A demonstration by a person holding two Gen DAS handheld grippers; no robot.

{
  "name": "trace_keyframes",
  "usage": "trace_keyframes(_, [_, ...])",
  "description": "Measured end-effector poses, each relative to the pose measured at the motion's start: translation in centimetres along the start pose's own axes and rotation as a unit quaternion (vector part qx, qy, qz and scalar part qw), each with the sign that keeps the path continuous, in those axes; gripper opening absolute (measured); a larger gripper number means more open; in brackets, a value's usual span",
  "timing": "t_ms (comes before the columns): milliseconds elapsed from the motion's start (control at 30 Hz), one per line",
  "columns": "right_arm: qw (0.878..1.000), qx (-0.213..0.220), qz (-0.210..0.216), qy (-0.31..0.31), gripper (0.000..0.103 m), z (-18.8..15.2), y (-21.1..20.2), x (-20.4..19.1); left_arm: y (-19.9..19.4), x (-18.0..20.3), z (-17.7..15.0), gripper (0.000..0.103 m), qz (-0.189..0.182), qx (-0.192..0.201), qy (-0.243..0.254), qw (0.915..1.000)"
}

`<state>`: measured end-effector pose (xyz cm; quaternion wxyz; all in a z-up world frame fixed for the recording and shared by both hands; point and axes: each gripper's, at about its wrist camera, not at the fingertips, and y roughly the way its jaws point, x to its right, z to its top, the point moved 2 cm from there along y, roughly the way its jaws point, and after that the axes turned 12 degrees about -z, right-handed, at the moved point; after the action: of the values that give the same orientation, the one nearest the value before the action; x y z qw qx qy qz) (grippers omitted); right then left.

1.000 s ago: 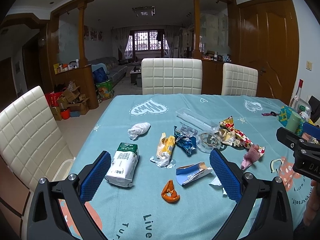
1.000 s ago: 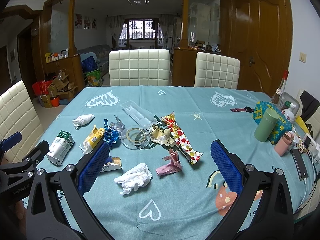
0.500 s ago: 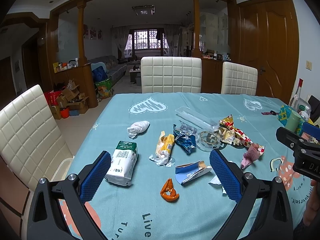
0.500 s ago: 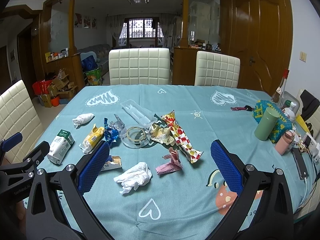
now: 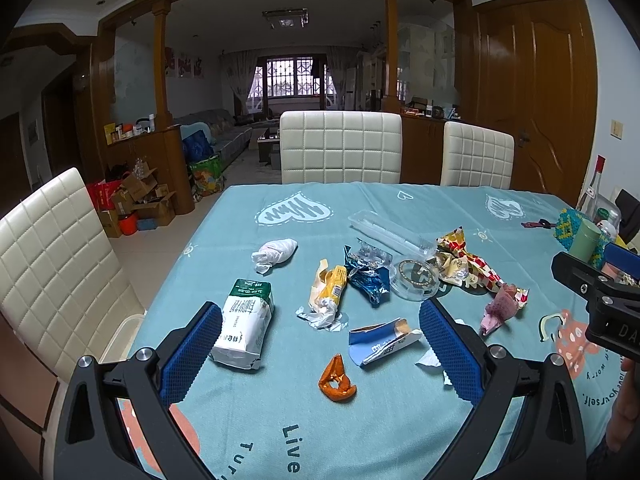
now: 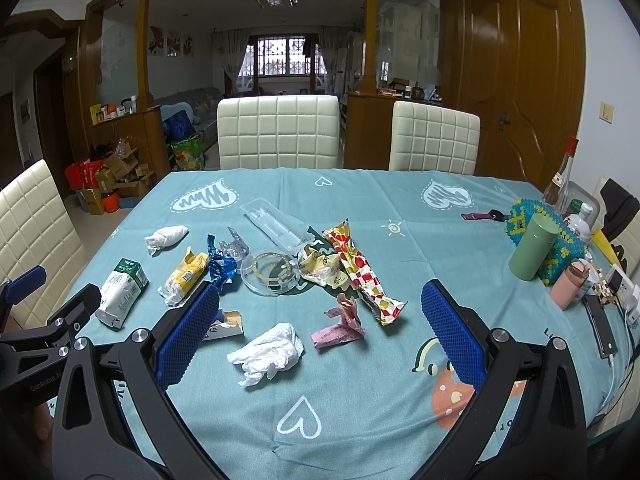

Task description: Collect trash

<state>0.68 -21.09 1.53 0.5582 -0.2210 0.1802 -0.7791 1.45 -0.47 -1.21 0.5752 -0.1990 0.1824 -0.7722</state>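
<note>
Overhead, both claws (image 5: pixel 320 344) (image 6: pixel 320 328) agape above litter; near tablecloth (image 6: pixel 360 420) edge bare.

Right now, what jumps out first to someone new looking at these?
The litter strewn across the middle of the teal tablecloth: a red-checked wrapper, a crumpled white tissue nearest the camera, and a white milk carton at the left edge. Both blue-padded claws, left claw and right claw, hang open and empty above it.
</note>
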Motion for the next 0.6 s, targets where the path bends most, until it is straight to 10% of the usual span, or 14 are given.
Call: trace_keyframes(600, [1.000, -0.002, 0.000, 0.000, 0.100, -0.70, 0.29, 0.10, 0.11, 0.06, 0.01, 0.097, -0.001, -0.001, -0.001, 1.0000])
